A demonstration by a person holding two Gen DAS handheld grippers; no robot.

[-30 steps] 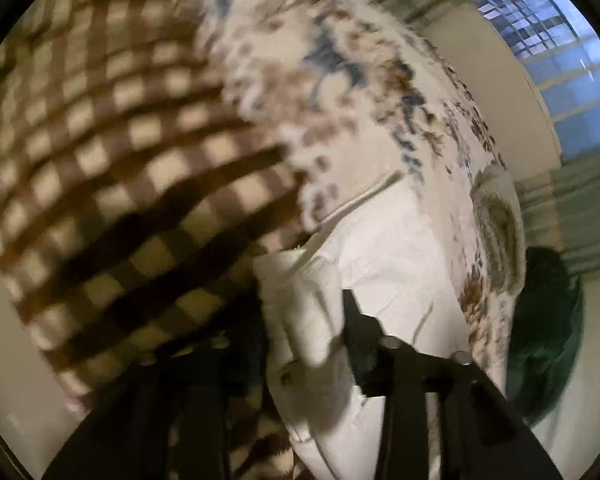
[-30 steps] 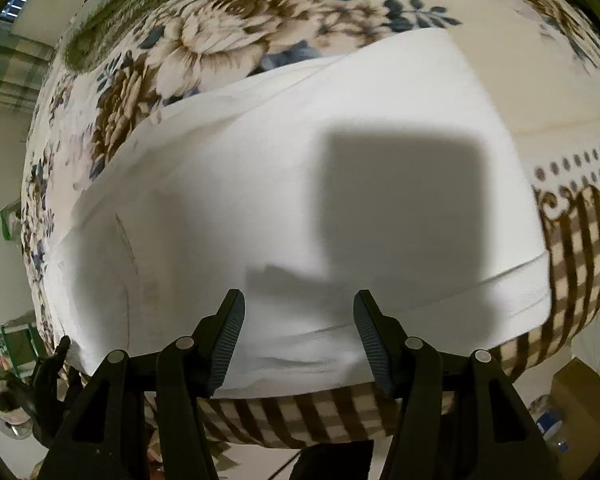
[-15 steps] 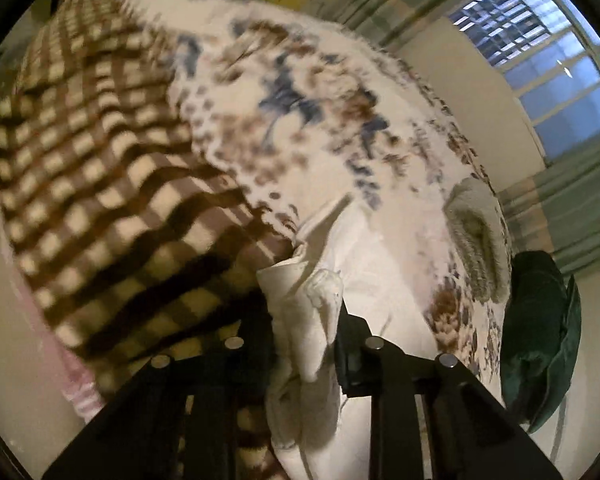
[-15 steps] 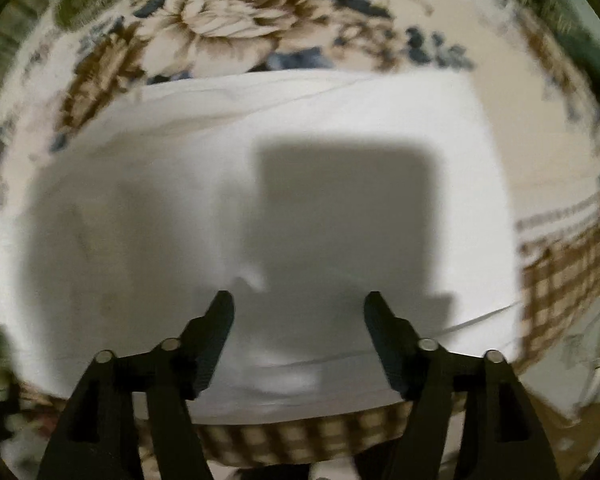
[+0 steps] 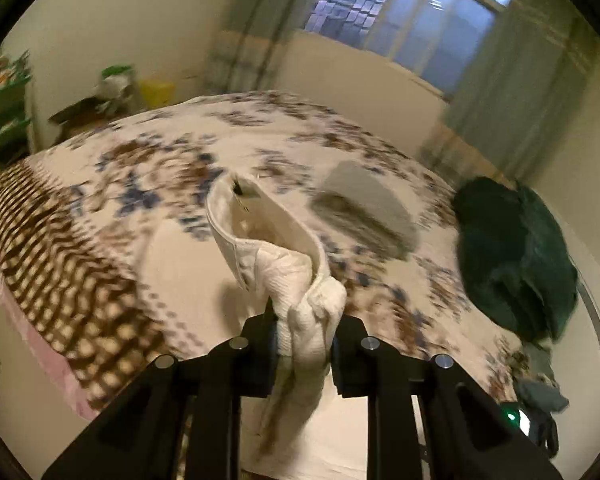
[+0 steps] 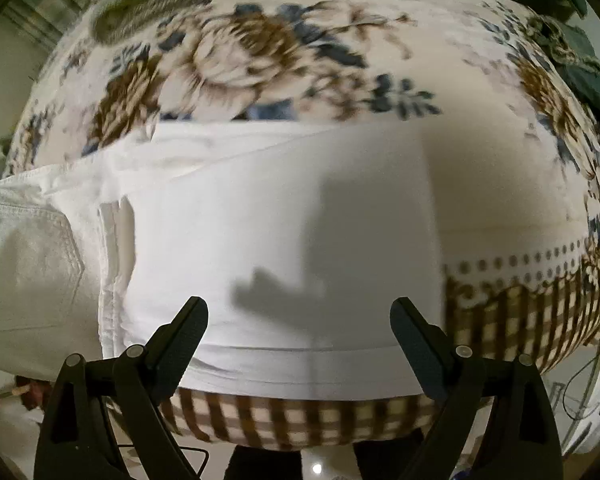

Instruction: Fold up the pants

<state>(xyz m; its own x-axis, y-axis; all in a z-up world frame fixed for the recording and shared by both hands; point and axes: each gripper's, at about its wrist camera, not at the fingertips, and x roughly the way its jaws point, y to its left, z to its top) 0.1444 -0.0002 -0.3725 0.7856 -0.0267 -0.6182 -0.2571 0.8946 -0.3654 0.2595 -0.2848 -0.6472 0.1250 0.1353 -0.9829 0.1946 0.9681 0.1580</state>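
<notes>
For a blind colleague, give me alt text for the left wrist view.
The left hand-held gripper is shut on a bunched fold of white cotton pants, lifted above a floral bedspread. A dark green bundle lies on the bed's right.

Black hand-held gripper (image 6: 299,312), silver screws (image 6: 463,350)

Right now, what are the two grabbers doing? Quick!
Left gripper: shut on the white pants, lifting the waistband end.
Right gripper: open, holding nothing, above the pants on the bedspread.
</notes>
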